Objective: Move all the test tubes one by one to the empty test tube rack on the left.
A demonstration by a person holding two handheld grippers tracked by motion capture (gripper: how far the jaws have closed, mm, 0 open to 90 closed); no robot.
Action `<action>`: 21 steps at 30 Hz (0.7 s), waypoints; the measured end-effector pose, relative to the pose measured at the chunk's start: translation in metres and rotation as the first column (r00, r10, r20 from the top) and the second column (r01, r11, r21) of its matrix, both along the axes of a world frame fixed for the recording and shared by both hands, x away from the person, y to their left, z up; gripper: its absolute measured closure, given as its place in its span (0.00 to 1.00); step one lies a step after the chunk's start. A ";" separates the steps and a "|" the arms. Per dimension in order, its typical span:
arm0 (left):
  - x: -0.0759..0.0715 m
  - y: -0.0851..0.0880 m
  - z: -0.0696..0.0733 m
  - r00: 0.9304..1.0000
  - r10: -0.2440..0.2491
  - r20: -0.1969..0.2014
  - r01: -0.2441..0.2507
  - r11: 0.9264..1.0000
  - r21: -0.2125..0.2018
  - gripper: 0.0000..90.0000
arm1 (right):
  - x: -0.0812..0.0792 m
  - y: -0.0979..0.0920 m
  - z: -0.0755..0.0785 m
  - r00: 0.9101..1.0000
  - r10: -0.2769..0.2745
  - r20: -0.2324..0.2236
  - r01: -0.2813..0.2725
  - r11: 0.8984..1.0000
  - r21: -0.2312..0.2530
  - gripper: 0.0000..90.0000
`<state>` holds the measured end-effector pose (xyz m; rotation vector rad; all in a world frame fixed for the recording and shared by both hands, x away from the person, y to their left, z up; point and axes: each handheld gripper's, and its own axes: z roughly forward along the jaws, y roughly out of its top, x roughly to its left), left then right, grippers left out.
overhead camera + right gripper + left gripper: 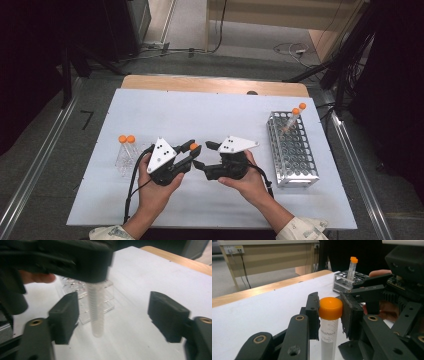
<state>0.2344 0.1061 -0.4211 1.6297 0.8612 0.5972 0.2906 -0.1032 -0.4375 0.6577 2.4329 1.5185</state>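
Note:
A clear tube (329, 332) with an orange cap (330, 308) stands upright in my left gripper (330, 302), which is shut on it just below and at the cap. In the high view the left gripper (192, 150) is near the table's middle with the cap (194, 146) showing at its tips. My right gripper (204, 155) faces it from the right and is open. In the right gripper view the tube's lower part (96, 312) hangs between the wide-apart jaws of the right gripper (116, 315), nearer the left one, touching neither.
A metal tube rack (292, 149) stands at the right with two orange-capped tubes (296, 117) in its far end. At the left, a clear plastic rack (125, 157) holds two more capped tubes (126, 140). The white mat (200, 110) lies bare behind the grippers.

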 end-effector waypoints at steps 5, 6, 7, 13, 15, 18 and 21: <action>0.001 0.011 0.008 1.000 0.023 0.000 -0.023 1.000 -0.016 0.79 | 0.001 -0.008 0.000 0.999 -0.032 0.003 0.032 0.999 0.003 0.20; 0.002 0.014 0.010 1.000 0.029 0.001 -0.029 0.999 -0.026 0.79 | 0.001 -0.010 0.000 0.999 -0.037 0.000 0.037 0.999 0.004 0.20; 0.002 0.018 0.013 0.999 0.036 0.001 -0.036 0.999 -0.038 0.79 | 0.001 -0.013 0.001 0.999 -0.039 0.004 0.039 0.999 0.003 0.20; 0.004 0.047 0.025 0.994 0.105 -0.002 -0.105 0.992 -0.067 0.79 | 0.000 -0.027 0.002 0.998 -0.066 0.003 0.066 0.998 0.003 0.20; 0.004 0.057 0.026 0.991 0.131 -0.003 -0.131 0.989 -0.068 0.79 | 0.000 -0.034 0.003 0.997 -0.078 0.000 0.078 0.997 0.008 0.20; 0.004 0.071 0.027 0.986 0.165 -0.004 -0.165 0.984 -0.072 0.79 | 0.000 -0.043 0.004 0.995 -0.100 -0.006 0.100 0.995 0.011 0.20; 0.004 0.083 0.029 0.980 0.198 0.001 -0.198 0.978 -0.072 0.79 | 0.000 -0.052 0.007 0.993 -0.117 0.000 0.117 0.993 0.024 0.20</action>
